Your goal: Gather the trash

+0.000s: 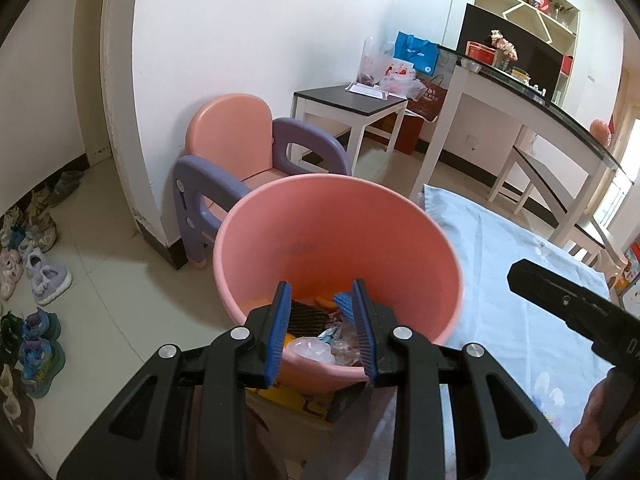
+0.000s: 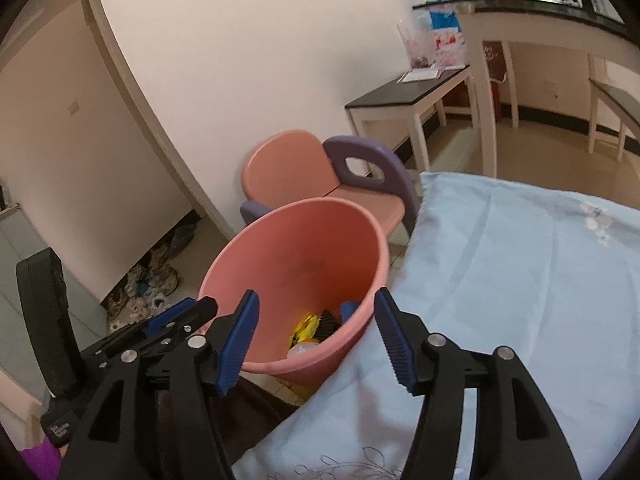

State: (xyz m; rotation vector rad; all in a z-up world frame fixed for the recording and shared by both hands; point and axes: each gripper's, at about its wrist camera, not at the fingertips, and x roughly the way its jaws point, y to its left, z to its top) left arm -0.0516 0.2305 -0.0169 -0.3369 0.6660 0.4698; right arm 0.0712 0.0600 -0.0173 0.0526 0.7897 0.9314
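A pink plastic bucket stands on the tiled floor beside a surface covered with a light blue cloth. At its bottom lies trash: a clear plastic wrapper, a black ribbed piece, a yellow wrapper and blue and orange scraps. My left gripper hangs open over the bucket's near rim, nothing pressed between its blue pads. My right gripper stands wide open and empty above the rim, next to the cloth's edge. Its black body shows at the right of the left wrist view.
A pink and purple child's chair sits right behind the bucket against the white wall. Several shoes line the floor at the left. A small black-topped side table and a long white table stand further back.
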